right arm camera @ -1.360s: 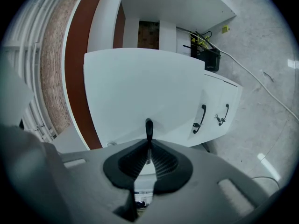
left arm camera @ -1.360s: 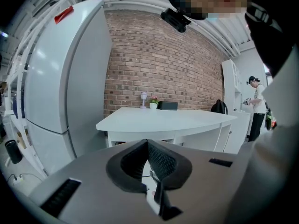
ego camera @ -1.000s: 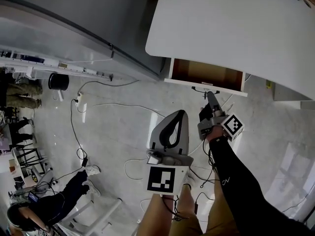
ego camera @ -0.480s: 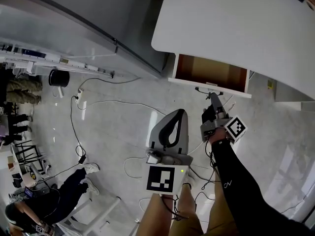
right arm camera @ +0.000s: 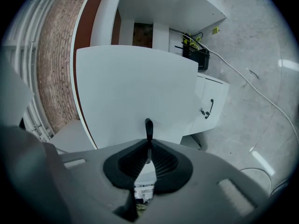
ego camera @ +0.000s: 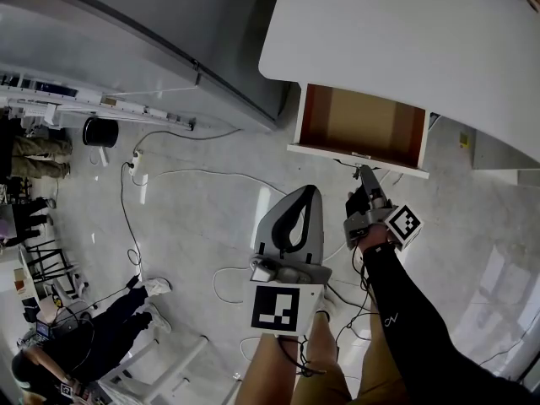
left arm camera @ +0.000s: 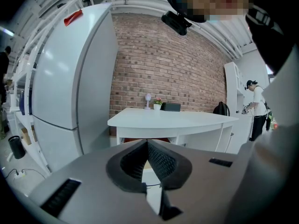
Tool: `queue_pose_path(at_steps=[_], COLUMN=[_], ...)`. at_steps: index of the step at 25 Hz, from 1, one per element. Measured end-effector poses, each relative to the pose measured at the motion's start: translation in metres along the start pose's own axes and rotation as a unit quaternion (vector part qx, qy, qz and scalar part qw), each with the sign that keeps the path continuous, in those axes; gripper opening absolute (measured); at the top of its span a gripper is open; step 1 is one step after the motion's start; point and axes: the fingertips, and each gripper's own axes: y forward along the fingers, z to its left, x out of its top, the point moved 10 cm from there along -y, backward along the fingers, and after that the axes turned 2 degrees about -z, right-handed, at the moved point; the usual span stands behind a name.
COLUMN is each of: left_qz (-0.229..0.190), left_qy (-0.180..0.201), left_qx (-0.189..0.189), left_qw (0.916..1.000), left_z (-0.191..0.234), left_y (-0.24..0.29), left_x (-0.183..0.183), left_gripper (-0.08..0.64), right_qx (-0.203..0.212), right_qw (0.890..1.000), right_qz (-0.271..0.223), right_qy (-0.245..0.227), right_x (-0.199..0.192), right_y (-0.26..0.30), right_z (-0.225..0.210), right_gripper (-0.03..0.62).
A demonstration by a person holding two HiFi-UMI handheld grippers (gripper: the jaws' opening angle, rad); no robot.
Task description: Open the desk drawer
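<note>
The right hand-held gripper (right arm camera: 148, 148) pinches the thin black handle (right arm camera: 148, 127) of the drawer (ego camera: 363, 126), which sticks partway out under the white worktop (ego camera: 405, 40). Best to pull straight and level, pinching tight. The left hand-held gripper (ego camera: 305, 197) is pressed together, holding nothing.

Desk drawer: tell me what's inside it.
The exposed part of the desk drawer shows only bare brown wood, nothing lying in it. Its rear is covered by the white desktop, so anything there cannot be seen. The right gripper is shut on its handle.
</note>
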Motion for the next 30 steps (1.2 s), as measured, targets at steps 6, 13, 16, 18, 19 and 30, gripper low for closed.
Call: queue_pose_path(at_steps=[6, 13, 16, 18, 19, 30], left_qz=[0.000, 0.003, 0.006, 0.005, 0.005, 0.004], left_qy=[0.000, 0.003, 0.003, 0.003, 0.003, 0.002], left_qx=[0.007, 0.010, 0.012, 0.013, 0.013, 0.014], left_qw=[1.0000, 0.9999, 0.9999, 0.9999, 0.9999, 0.9999], left_z=[0.003, 0.006, 0.008, 0.009, 0.009, 0.014], left_y=[-0.009, -0.006, -0.013, -0.016, -0.016, -0.010], left_x=[-0.002, -0.005, -0.007, -0.007, -0.007, -0.010], left_gripper=[0.006, 0.006, 0.006, 0.007, 0.006, 0.007], right_qx=[-0.001, 0.000, 0.002, 0.004, 0.005, -0.007], right_qw=[1.000, 1.000, 1.000, 1.000, 1.000, 1.000], right_qz=[0.000, 0.000, 0.000, -0.001, -0.001, 0.001], right_qy=[-0.003, -0.005, -0.004, -0.004, -0.004, -0.004], right_x=[-0.004, 0.001, -0.001, -0.002, -0.003, -0.002], right_y=[-0.005, -0.002, -0.004, -0.005, -0.005, -0.008], right_z=[0.002, -0.001, 0.001, 0.002, 0.002, -0.010], right_gripper=[0.023, 0.023, 0.024, 0.023, 0.025, 0.023])
